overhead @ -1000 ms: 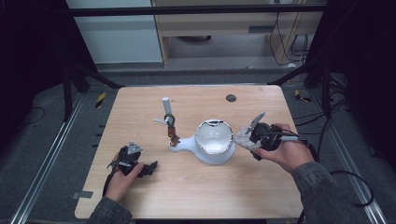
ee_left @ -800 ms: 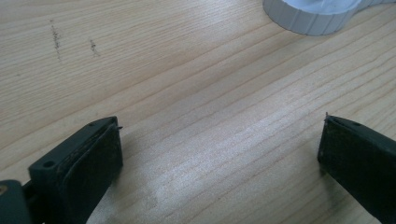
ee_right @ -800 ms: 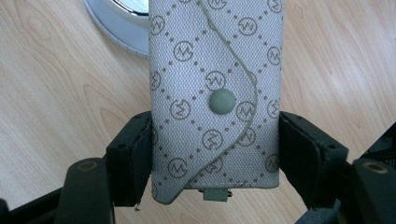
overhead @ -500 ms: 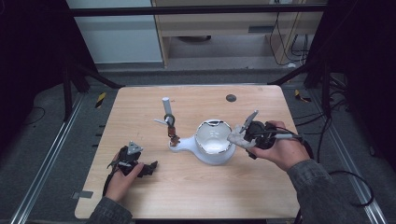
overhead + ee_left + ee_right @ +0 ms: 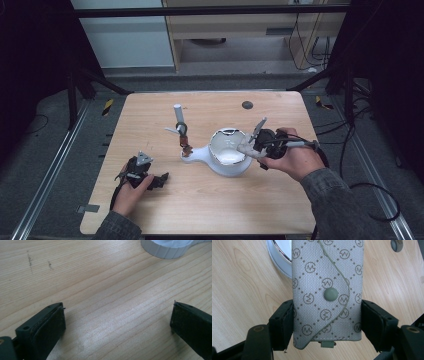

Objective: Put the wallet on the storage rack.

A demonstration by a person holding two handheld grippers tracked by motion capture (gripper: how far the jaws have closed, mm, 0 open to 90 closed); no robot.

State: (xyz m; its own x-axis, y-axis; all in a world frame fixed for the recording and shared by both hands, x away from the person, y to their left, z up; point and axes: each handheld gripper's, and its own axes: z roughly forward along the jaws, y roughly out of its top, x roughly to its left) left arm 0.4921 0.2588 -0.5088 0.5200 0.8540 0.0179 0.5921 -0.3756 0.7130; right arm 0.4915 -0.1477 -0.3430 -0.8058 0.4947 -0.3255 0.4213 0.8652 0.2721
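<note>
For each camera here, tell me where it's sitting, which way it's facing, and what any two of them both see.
High view: above the person's side, facing forward and down on the wooden table; both forearms, left gripper, right gripper.
Left gripper view: rides the left gripper, looking along open jaws at bare tabletop.
Right gripper view: rides the right gripper, its jaws clamping a grey monogram key pouch.
Shared: the white bowl-shaped holder appears in all three views.
</note>
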